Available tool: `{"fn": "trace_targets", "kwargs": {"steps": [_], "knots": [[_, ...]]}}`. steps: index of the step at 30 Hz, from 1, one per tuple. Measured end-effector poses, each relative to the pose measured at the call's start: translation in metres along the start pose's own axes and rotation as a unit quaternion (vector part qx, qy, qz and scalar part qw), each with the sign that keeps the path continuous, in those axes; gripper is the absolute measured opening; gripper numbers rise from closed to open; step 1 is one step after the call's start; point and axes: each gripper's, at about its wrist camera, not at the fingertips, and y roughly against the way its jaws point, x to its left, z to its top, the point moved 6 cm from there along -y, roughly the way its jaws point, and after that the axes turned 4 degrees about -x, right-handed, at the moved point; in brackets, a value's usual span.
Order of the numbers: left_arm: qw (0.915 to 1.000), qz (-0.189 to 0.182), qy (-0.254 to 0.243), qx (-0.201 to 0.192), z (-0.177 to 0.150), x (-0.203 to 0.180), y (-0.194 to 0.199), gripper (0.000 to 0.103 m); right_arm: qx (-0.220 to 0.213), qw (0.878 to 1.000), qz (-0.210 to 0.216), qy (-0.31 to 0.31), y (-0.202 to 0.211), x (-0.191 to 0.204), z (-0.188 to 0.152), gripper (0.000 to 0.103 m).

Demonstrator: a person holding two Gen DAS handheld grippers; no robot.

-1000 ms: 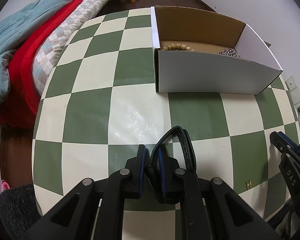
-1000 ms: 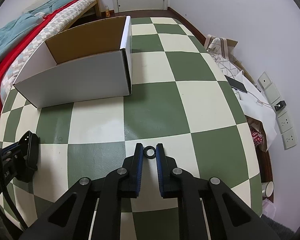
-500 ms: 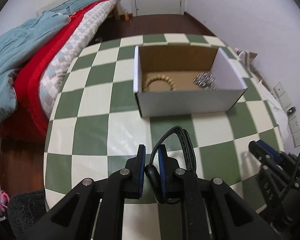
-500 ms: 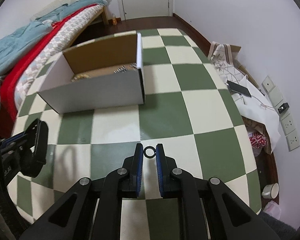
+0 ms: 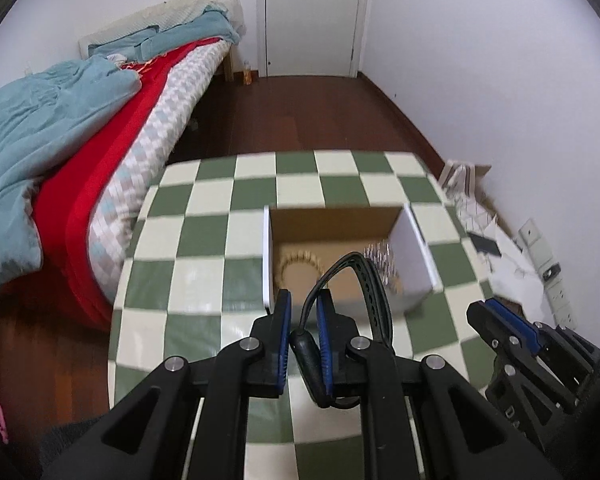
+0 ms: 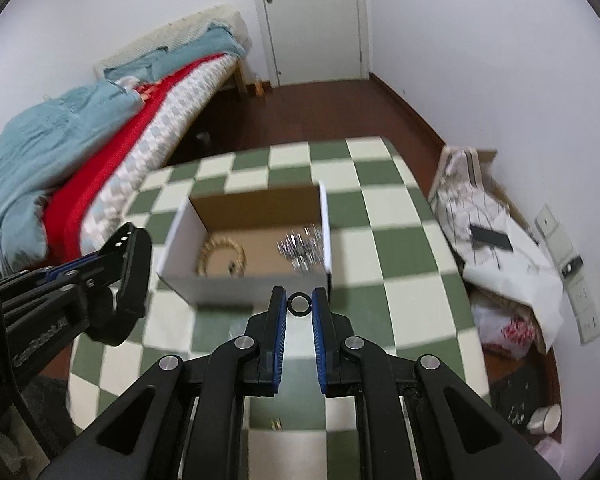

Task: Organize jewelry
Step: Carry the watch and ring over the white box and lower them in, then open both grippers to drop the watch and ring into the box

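My left gripper [image 5: 303, 300] is shut on a black watch strap [image 5: 370, 280] that loops up in front of it, high above the table. My right gripper [image 6: 299, 300] is shut on a small black ring [image 6: 299, 304], also raised. An open white cardboard box [image 6: 256, 280] sits on the checkered table [image 6: 400, 264]; it also shows in the left wrist view [image 5: 410, 240]. Inside lie a wooden bead bracelet [image 6: 221, 254] and a silver chain heap [image 6: 302, 246]. Each gripper shows in the other's view, the right one [image 5: 512, 332] and the left one [image 6: 112, 276].
A small gold piece [image 6: 276, 424] lies on the table near the front edge. A bed with red and blue covers [image 5: 80, 152] stands left of the table. A chair with a white bag and phone [image 6: 492, 240] stands to the right, by the wall.
Both grippers have risen well above the table with their items held. The box now appears smaller and lower in both views, with its inside visible.
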Motion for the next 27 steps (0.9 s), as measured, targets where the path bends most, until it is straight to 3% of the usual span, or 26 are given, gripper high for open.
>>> {"fn": "trace_targets", "kwargs": {"steps": [6,11,17,24,25,26,27], "knots": [[0.9999,-0.003,0.008,0.012,0.04,0.013,-0.024,0.01,-0.008,1.0,0.013,0.009,-0.011,0.01,0.048,0.013],[0.9969,-0.03,0.014,0.072,0.052,0.014,-0.071,0.01,0.023,0.999,0.039,0.002,-0.051,0.011,0.07,0.013],[0.9854,-0.078,0.035,0.147,0.047,0.01,-0.124,0.01,0.082,0.994,0.072,-0.007,-0.105,0.014,0.067,0.013],[0.9763,-0.096,0.054,0.187,0.041,0.006,-0.151,0.018,0.138,0.986,0.094,0.004,-0.143,0.022,0.049,0.014],[0.9773,-0.092,0.053,0.183,0.043,0.007,-0.152,0.027,0.148,0.984,0.096,0.002,-0.147,0.022,0.047,0.014],[0.9779,-0.088,0.05,0.183,0.044,0.007,-0.151,0.051,0.152,0.984,0.096,0.001,-0.149,0.022,0.046,0.014],[0.979,-0.081,0.05,0.18,0.046,0.009,-0.15,0.068,0.16,0.982,0.095,-0.001,-0.151,0.021,0.044,0.014]]}}
